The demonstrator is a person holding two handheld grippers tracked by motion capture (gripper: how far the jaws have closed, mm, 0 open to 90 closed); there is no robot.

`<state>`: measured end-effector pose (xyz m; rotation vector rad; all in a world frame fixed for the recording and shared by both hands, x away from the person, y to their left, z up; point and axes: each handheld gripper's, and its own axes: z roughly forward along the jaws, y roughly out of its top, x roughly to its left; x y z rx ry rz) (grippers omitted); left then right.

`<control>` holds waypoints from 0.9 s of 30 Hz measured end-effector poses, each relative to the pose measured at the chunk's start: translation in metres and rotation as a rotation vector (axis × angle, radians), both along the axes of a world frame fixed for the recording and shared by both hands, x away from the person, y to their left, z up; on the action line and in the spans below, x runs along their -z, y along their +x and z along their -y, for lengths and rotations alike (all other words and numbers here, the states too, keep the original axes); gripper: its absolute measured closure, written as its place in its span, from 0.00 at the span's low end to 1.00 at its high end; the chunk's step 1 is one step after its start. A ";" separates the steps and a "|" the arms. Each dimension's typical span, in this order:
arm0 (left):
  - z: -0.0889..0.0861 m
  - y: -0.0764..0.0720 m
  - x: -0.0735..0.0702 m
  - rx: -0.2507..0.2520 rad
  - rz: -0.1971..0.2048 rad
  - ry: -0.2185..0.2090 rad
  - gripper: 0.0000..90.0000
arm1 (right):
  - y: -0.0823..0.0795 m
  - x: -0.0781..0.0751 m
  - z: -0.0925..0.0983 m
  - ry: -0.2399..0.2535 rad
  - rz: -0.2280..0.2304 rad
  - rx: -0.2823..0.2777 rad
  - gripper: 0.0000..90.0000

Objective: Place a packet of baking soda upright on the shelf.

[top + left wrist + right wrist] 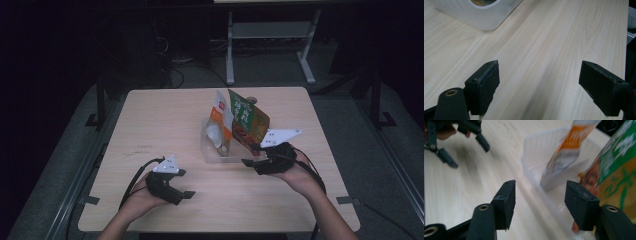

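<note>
**Both tongs empty beside the clear tub of food packets**

A clear plastic tub (220,152) stands on the pale wooden table (150,125), a little right of the middle. Two packets stand upright in it, leaning on each other at the top: an orange-and-white packet (220,117) on the left and a green packet (248,122) on the right. The green one tilts toward the right side of the tub.

The right gripper (252,161) is held low at the tub's near right corner, just beside the foot of the green packet, with its grey plate on top. In the right gripper view its jaws stand moderately apart with nothing pressed between them: the tub's near wall (536,182) runs through the gap, the orange-and-white packet (564,157) rises beyond it, and the green packet (619,167) lies past the right jaw. Whether that jaw brushes the green packet cannot be told; the picture is blurred there.

The left gripper (186,196) rests in the person's left hand (137,200) near the front of the table, well apart from the tub. In the left gripper view its jaws are spread wide over bare wood, holding nothing, and one rounded corner of the tub (481,17) shows at the upper left. Cables trail from both grippers toward the table's near edge.

The floor beyond the table is dark, with the legs of a metal frame (230,50) visible.
</note>
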<state>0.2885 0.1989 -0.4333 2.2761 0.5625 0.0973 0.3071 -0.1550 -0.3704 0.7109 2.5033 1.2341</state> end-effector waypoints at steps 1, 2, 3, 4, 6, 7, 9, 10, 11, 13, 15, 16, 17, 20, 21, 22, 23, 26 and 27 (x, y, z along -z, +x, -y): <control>0.001 -0.001 0.001 -0.004 -0.002 -0.006 0.18 | -0.001 0.003 0.002 -0.003 0.002 0.001 0.45; 0.001 0.000 0.001 -0.001 0.001 -0.003 0.18 | -0.003 0.007 0.004 -0.006 -0.001 0.005 0.44; 0.001 -0.001 0.001 0.000 0.004 0.001 0.18 | -0.004 0.009 0.005 -0.006 -0.004 0.005 0.43; 0.001 -0.001 0.001 0.003 0.003 0.005 0.18 | -0.005 0.013 0.007 -0.003 -0.009 0.005 0.43; 0.000 -0.002 0.001 0.012 0.010 0.013 0.18 | -0.008 0.019 0.009 -0.003 -0.015 0.003 0.40; 0.000 -0.002 0.001 0.013 0.012 0.016 0.17 | -0.010 0.022 0.010 -0.002 -0.013 0.005 0.38; -0.002 -0.002 0.001 0.014 0.015 0.020 0.17 | -0.012 0.027 0.012 0.000 -0.017 0.009 0.37; -0.003 -0.002 0.001 0.015 0.015 0.020 0.17 | -0.013 0.030 0.013 -0.003 -0.014 0.011 0.37; -0.004 -0.003 0.002 0.010 0.015 0.022 0.17 | -0.015 0.031 0.014 0.000 -0.017 0.019 0.36; -0.006 -0.005 0.004 0.018 0.018 0.031 0.17 | -0.017 0.037 0.016 0.015 -0.023 0.020 0.35; -0.009 -0.008 0.006 0.017 0.018 0.039 0.17 | -0.021 0.044 0.018 0.021 -0.025 0.034 0.32; -0.010 -0.009 0.008 0.017 0.022 0.039 0.17 | -0.024 0.049 0.019 0.025 -0.029 0.043 0.32; -0.012 -0.011 0.009 0.018 0.024 0.044 0.17 | -0.026 0.053 0.020 0.017 -0.034 0.047 0.31; -0.016 -0.015 0.012 0.015 0.036 0.048 0.17 | -0.031 0.064 0.021 -0.005 -0.040 0.054 0.30; -0.018 -0.017 0.013 0.014 0.039 0.048 0.17 | -0.033 0.066 0.021 -0.007 -0.045 0.053 0.30; -0.019 -0.019 0.014 0.010 0.044 0.049 0.17 | -0.034 0.068 0.021 -0.012 -0.046 0.051 0.30; -0.021 -0.020 0.014 0.015 0.049 0.058 0.17 | -0.036 0.069 0.021 -0.016 -0.049 0.044 0.29; -0.023 -0.022 0.017 0.013 0.041 0.060 0.17 | -0.035 0.072 0.018 -0.037 -0.048 0.037 0.27; -0.023 -0.021 0.018 0.015 0.045 0.064 0.17 | -0.035 0.072 0.017 -0.040 -0.051 0.030 0.27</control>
